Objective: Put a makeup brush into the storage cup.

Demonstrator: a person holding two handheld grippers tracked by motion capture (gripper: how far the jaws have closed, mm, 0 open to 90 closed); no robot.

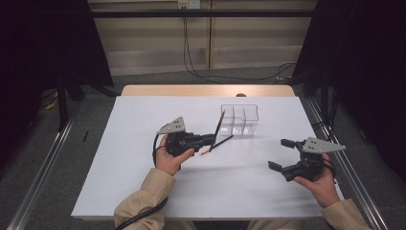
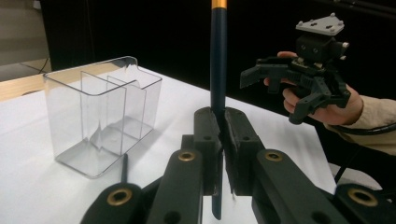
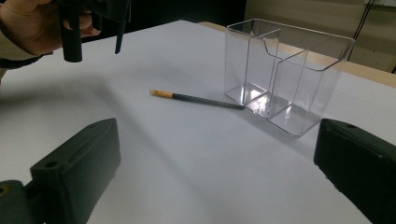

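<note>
My left gripper (image 1: 210, 140) (image 2: 222, 116) is shut on a dark pencil (image 1: 220, 122) (image 2: 218, 70), which stands nearly upright with its orange band at the top. A second dark pencil (image 1: 221, 143) (image 3: 196, 98) lies flat on the white table, its orange end toward the left hand and its other end at the foot of a clear divided container (image 1: 239, 120) (image 2: 100, 112) (image 3: 285, 70). My right gripper (image 1: 276, 153) (image 3: 217, 140) hovers at the right with its jaws wide apart and nothing between them. It also appears in the left gripper view as the far gripper (image 2: 299, 79).
The white table (image 1: 143, 172) has a wooden strip along its far edge. Metal rails run along the floor on both sides. Cables hang on the back wall. In the right gripper view the left hand and its gripper (image 3: 70, 28) hang at the top left.
</note>
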